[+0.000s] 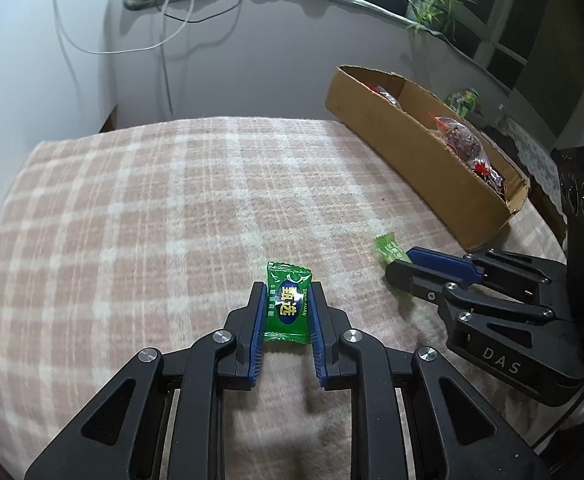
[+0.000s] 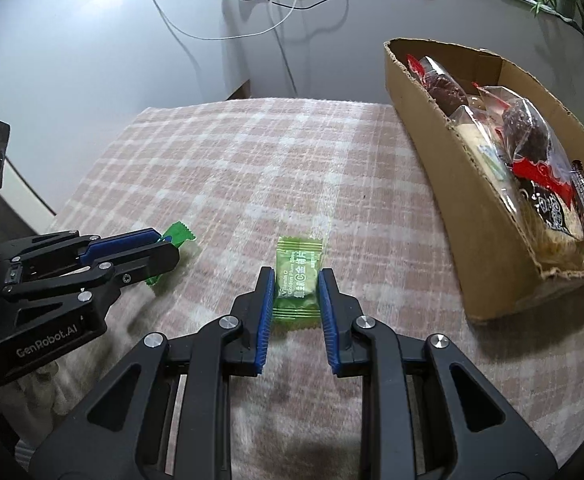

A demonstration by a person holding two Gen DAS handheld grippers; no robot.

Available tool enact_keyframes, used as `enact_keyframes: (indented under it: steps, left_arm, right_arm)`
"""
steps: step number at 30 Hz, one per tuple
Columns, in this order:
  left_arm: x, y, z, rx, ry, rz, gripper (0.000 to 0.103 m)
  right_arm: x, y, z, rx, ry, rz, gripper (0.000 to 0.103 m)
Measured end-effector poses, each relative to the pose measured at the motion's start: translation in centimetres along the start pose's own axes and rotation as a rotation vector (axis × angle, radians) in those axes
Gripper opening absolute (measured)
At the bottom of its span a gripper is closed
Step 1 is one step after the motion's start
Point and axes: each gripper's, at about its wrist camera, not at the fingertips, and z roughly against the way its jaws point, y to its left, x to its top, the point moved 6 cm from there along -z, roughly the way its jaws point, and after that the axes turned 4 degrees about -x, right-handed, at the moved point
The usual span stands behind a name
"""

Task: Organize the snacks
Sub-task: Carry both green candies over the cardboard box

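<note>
A dark green candy packet (image 1: 287,304) lies on the pink plaid cloth (image 1: 151,208), between the blue pads of my left gripper (image 1: 286,294), which is closed on its sides. A pale green candy packet (image 2: 298,278) lies between the pads of my right gripper (image 2: 295,280), closed on it likewise. In the left wrist view the right gripper (image 1: 402,264) shows at the right with the pale packet (image 1: 388,246) at its tip. In the right wrist view the left gripper (image 2: 167,250) shows at the left with the dark packet (image 2: 177,234). Both packets rest on the cloth.
A long open cardboard box (image 2: 472,184) holding several wrapped snacks (image 2: 532,148) stands at the right on the cloth, also in the left wrist view (image 1: 412,152). A white wall with hanging cables (image 1: 163,20) is behind. A potted plant (image 1: 428,0) stands at the back right.
</note>
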Motion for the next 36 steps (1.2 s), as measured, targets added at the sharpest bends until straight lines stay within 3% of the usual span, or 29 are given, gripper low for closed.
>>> enact_keyframes:
  steps: [7, 17, 29, 36]
  left_arm:
    - [-1.1, -0.2, 0.5, 0.013, -0.018, 0.063, 0.019]
    - [-0.8, -2.3, 3.1, 0.020, -0.093, 0.062, 0.019]
    - [1.6, -7.7, 3.9, -0.039, -0.154, 0.004, 0.019]
    - [3.5, -11.1, 3.4, -0.089, -0.166, -0.036, 0.019]
  right_arm:
    - [-0.7, -0.2, 1.0, 0.027, -0.009, 0.004, 0.023]
    - [-0.9, -1.9, 4.6, 0.066, -0.059, -0.013, 0.023]
    - [0.3, -7.7, 10.4, 0.034, -0.143, -0.035, 0.023]
    - [0.9, -13.2, 12.6, -0.018, -0.178, -0.078, 0.023]
